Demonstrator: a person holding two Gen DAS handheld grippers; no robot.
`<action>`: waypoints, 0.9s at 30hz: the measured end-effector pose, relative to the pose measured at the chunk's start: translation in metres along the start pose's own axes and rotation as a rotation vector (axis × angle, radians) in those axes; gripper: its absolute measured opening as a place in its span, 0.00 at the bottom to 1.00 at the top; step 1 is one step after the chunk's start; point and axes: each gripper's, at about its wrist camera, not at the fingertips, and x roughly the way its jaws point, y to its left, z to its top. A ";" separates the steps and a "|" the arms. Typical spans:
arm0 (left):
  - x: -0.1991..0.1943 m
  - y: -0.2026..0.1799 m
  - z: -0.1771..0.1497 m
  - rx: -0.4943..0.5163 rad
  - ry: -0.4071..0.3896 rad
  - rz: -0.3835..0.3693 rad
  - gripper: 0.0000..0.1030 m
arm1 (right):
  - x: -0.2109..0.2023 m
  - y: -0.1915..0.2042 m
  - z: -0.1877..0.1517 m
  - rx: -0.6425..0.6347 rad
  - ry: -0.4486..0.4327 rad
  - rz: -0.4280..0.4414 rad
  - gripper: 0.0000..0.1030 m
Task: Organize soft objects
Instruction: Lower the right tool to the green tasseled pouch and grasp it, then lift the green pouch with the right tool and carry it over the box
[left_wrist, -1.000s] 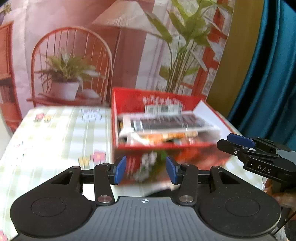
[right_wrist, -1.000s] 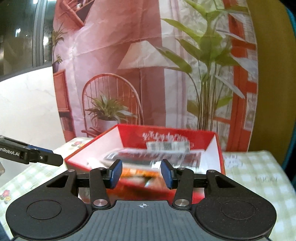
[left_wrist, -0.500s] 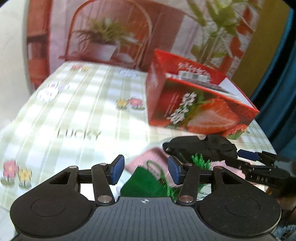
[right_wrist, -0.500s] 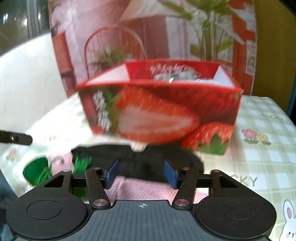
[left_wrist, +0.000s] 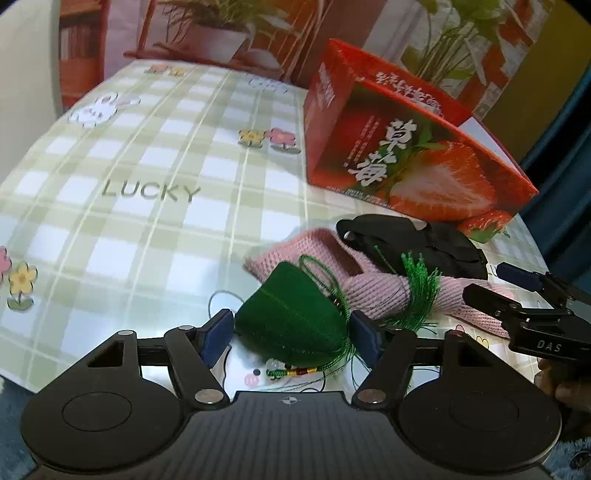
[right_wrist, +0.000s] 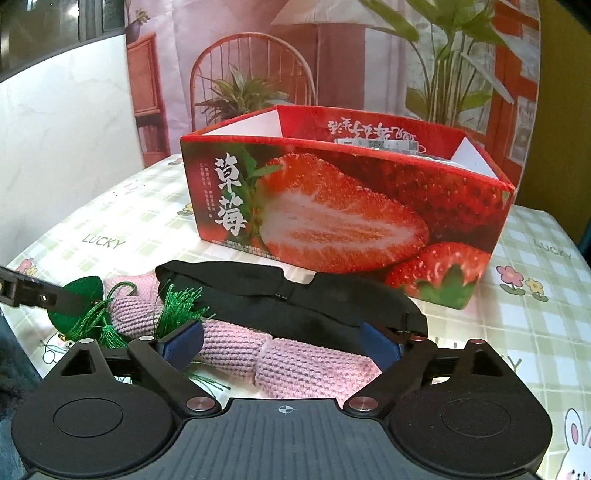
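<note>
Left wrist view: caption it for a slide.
Left gripper jaws opening around a green sachet beside the pink knit and strawberry box.

table (left_wrist: 140, 155): bears all | strawberry box (right_wrist: 343, 221): at back, open top, packets inside | eye mask (right_wrist: 295, 299): before box, lying partly on knitted piece (right_wrist: 295, 358) | tasselled pouch (left_wrist: 295, 321): left end of knitted piece, tassel (left_wrist: 421, 291) draped over it
</note>
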 end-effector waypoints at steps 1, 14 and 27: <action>0.000 0.002 -0.001 -0.011 -0.004 -0.008 0.63 | 0.000 0.000 0.000 0.000 -0.001 0.002 0.88; -0.018 -0.038 0.038 0.085 -0.101 -0.074 0.59 | -0.004 0.001 -0.002 0.005 -0.028 0.017 0.88; 0.025 -0.137 0.063 0.259 -0.022 -0.189 0.59 | -0.015 0.002 0.000 -0.027 -0.098 0.061 0.83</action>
